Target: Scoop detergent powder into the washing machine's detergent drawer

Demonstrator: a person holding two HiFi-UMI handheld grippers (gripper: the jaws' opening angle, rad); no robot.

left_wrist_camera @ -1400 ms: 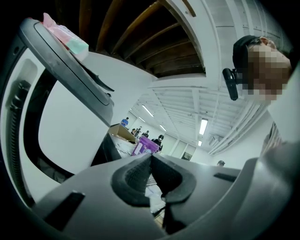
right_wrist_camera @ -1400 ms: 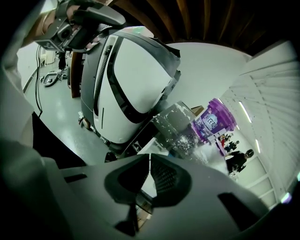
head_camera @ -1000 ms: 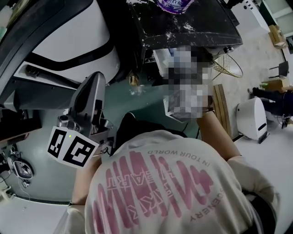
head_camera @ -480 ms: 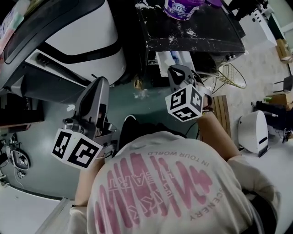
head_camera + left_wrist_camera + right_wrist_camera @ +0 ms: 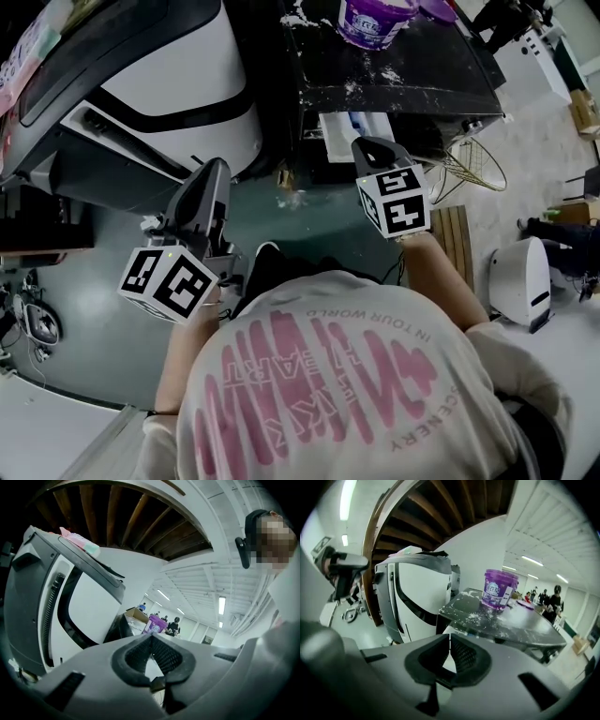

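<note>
L claw [image 5: 151, 636] & R claw [image 5: 449, 637] both clenched, empty. Purple detergent tub [image 5: 373, 19] at 12 o'clock on powder-dusted worktop [image 5: 422, 80]; washer [image 5: 178, 84] at 10. Reckon: unclench R claw early, approach tub slow & level, don't knock it.

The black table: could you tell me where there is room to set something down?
Free: the right half of the black table, between the purple tub and the near edge. Before the tub lies spilled powder; the far end is crowded.

The detergent tub [image 5: 373, 21] stands on the table [image 5: 422, 80], with the washing machine [image 5: 178, 89] just to the table's left.
</note>
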